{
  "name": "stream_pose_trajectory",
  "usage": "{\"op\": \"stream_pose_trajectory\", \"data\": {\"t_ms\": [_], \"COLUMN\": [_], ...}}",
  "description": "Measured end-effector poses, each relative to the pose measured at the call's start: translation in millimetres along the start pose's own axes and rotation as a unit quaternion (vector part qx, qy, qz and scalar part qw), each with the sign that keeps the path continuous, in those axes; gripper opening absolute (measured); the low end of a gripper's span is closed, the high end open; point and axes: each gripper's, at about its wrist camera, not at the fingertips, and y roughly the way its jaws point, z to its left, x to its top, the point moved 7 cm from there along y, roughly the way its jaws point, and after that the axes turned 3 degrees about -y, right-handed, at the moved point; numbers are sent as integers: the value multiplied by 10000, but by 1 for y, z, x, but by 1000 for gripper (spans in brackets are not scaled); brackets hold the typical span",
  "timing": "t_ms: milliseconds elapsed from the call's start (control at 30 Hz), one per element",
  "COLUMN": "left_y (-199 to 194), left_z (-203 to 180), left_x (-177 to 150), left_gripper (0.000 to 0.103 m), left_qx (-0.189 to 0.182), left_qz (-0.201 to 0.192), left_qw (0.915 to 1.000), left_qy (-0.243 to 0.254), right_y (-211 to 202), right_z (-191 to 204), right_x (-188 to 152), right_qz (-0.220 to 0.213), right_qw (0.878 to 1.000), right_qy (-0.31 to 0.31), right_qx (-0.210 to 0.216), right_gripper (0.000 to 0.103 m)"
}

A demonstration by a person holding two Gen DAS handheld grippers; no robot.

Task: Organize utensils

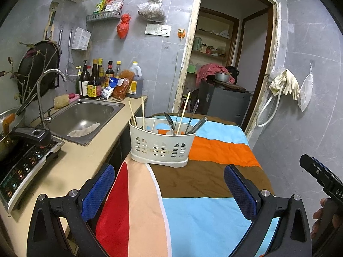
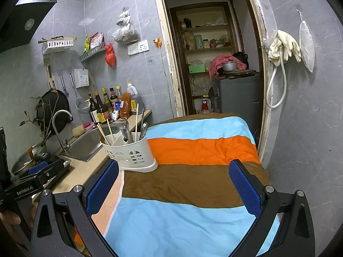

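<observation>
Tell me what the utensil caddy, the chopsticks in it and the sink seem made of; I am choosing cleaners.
The utensil caddy looks like cream moulded plastic, matte, with cut-out slots. The chopsticks look like pale wood or bamboo, unvarnished; the view cannot settle which. The sink looks like brushed stainless steel, grey with soft reflections.
</observation>
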Motion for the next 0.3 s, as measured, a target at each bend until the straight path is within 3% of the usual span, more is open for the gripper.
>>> {"op": "stream_pose_trajectory", "data": {"t_ms": [300], "left_y": [14], "left_z": [6], "left_x": [3], "left_gripper": [103], "left_qx": [65], "left_qz": [113], "left_qw": [9999], "left_qy": [-22], "right_y": [22], "right_z": [4], "right_x": [1], "right_qz": [143], "right_qw": [9999], "right_qy": [19], "right_qx": [55], "right_gripper": [101]}}
